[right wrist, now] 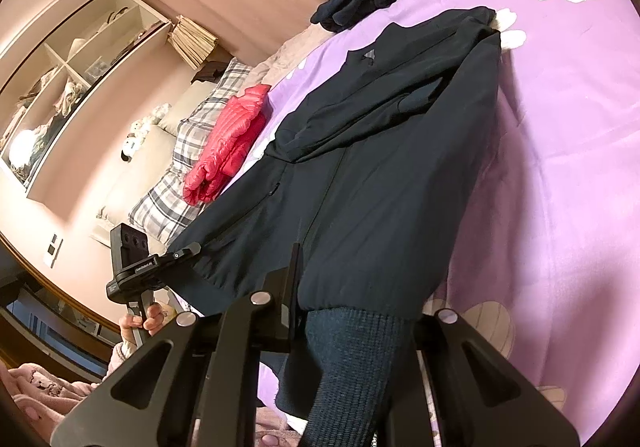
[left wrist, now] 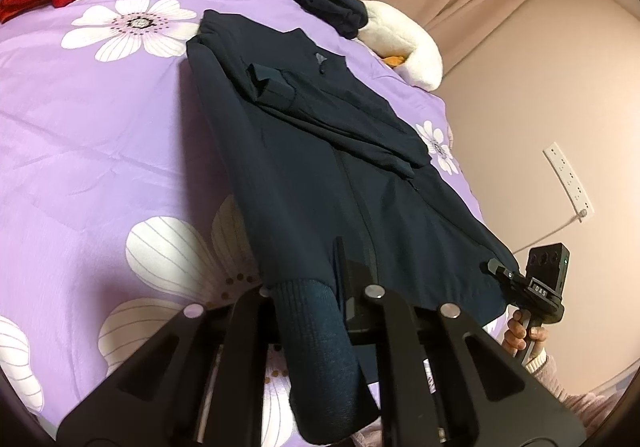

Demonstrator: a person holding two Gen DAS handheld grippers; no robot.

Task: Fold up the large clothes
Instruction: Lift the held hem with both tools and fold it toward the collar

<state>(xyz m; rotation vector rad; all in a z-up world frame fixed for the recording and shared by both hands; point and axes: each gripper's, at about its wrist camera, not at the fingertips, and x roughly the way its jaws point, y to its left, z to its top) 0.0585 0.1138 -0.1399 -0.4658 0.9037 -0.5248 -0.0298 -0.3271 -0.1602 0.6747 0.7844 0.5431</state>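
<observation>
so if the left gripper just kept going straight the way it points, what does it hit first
Nothing new: the left gripper is already shut on the navy jacket at its ribbed hem. Straight ahead lies more of that jacket, spread on the purple floral duvet; depth beyond is unclear.

Pink walls (left wrist: 520,95), open shelving (right wrist: 80,59)

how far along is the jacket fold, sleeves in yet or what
Done: the navy jacket lies zipped on the purple floral duvet, one sleeve folded across the chest. In hand: left gripper and right gripper each pinch the ribbed hem. Left: bring the hem up to the collar.
</observation>
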